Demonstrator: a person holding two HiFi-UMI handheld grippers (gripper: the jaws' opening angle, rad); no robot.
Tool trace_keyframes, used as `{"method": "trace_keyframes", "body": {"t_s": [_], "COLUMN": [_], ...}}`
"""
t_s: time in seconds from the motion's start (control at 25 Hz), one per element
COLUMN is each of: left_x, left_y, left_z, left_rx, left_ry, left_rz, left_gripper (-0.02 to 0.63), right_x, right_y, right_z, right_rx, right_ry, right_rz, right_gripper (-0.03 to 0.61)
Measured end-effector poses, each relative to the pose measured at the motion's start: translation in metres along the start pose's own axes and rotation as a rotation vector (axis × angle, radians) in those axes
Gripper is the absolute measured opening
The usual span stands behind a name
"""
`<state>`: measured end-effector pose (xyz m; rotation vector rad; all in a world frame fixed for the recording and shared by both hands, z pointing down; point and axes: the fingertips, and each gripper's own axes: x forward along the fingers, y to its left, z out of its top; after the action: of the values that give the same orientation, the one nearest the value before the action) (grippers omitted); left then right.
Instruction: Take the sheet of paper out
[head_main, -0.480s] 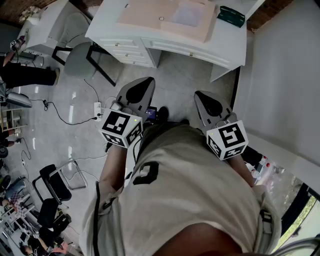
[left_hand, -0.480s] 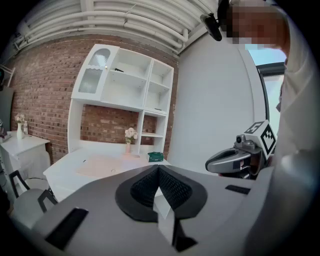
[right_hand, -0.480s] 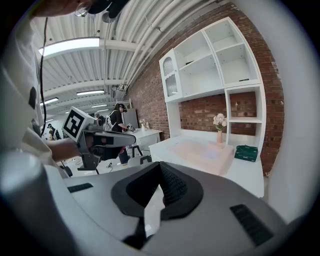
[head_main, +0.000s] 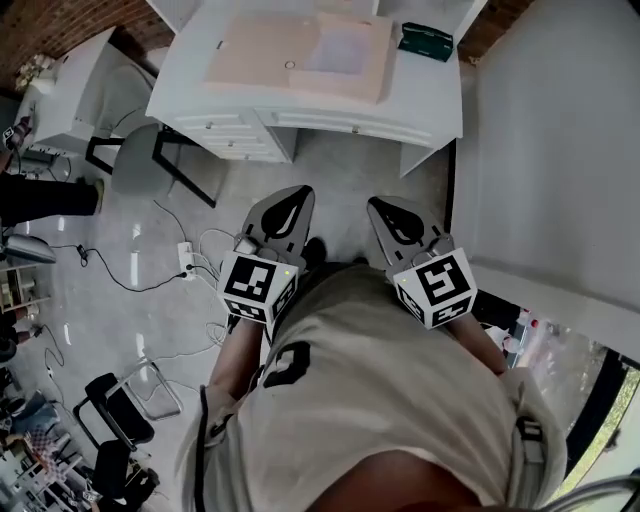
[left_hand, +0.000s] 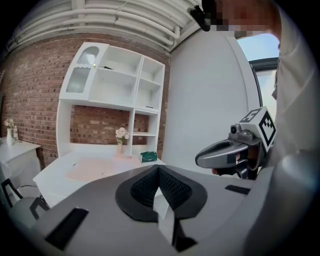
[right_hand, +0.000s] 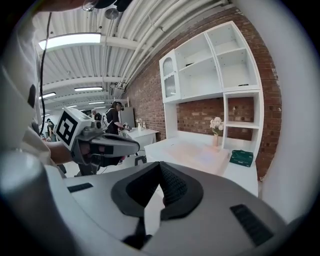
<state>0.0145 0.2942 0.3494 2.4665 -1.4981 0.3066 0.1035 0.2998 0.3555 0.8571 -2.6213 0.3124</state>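
A white desk (head_main: 420, 100) stands ahead, at the top of the head view. On it lies a pale pink pad (head_main: 262, 52) with a lighter, sheet-like patch (head_main: 343, 47) on its right part. My left gripper (head_main: 287, 205) and right gripper (head_main: 392, 212) hang side by side over the floor, short of the desk, both shut with nothing between the jaws. In the left gripper view the closed left gripper (left_hand: 159, 172) points at the pink pad (left_hand: 97, 168). The right gripper view shows the closed right gripper (right_hand: 159, 169) facing the pad (right_hand: 196, 152).
A dark green box (head_main: 426, 41) lies at the desk's right end, and a small vase of flowers (left_hand: 120, 137) stands at its back under white shelves (left_hand: 120, 85). Desk drawers (head_main: 240, 135) face me. A grey chair (head_main: 140, 160), cables and a power strip (head_main: 184, 255) are at the left.
Both grippers have drawn slightly closer together and sit a little lower in the head view. The desk has shifted left and up in that view. The jaws stay shut.
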Motion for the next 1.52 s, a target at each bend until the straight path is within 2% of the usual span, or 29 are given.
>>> {"method": "trace_keyframes", "body": {"t_s": [0.24, 0.52, 0.84, 1.04, 1.16, 1.52], "left_x": [0.006, 0.0, -0.018, -0.031, -0.036, -0.032], "left_y": [0.006, 0.029, 0.071, 0.093, 0.1, 0.108], "left_z": [0.0, -0.001, -0.005, -0.005, -0.005, -0.007], "left_rx": [0.01, 0.01, -0.026, -0.097, -0.137, -0.158], "left_ry": [0.0, -0.003, -0.023, -0.062, -0.078, -0.074], "left_rz": [-0.058, -0.093, -0.07, -0.075, -0.091, -0.132], "left_gripper": [0.014, 0.014, 0.014, 0.015, 0.015, 0.015], "right_x": [0.008, 0.034, 0.071, 0.086, 0.093, 0.102], "right_y": [-0.005, 0.01, 0.036, 0.045, 0.053, 0.055], "right_z": [0.006, 0.012, 0.021, 0.024, 0.024, 0.022], "right_rx": [0.028, 0.024, -0.003, -0.002, -0.006, -0.018], "right_ry": [-0.013, 0.004, 0.022, 0.038, 0.049, 0.074], "right_rz": [-0.05, -0.053, -0.019, -0.014, -0.008, -0.028], "right_gripper": [0.018, 0.018, 0.018, 0.018, 0.018, 0.018]}}
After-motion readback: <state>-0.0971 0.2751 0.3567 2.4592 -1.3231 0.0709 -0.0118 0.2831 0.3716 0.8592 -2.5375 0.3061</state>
